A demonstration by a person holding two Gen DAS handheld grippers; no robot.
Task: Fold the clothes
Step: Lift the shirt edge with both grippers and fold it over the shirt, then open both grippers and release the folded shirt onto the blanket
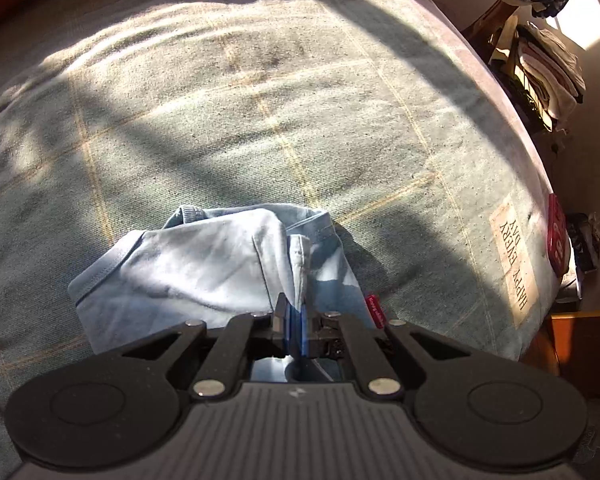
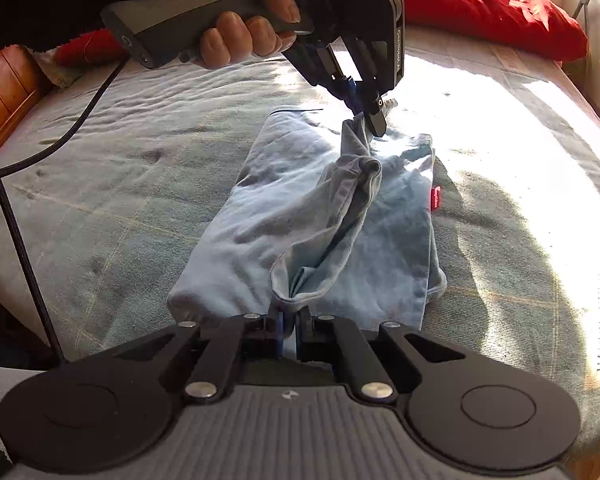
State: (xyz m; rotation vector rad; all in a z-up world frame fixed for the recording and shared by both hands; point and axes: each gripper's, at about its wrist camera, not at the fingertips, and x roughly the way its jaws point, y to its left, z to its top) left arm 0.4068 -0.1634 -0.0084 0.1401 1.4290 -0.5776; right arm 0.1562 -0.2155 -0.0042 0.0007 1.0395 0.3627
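While garment (image 2: 300,216) lies on bed (image 1: 220,100), left gripper (image 1: 294,320) fingers pinch its edge; right gripper (image 2: 288,330) fingers likewise clamped on cloth

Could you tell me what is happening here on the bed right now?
A person is folding a light blue garment on a bed covered with a grey-green blanket. The left gripper pinches one end of a raised fold, and the right gripper is shut on the other end, so a strip of cloth is lifted between them. The rest of the garment lies flat, with a small red tag at its edge.
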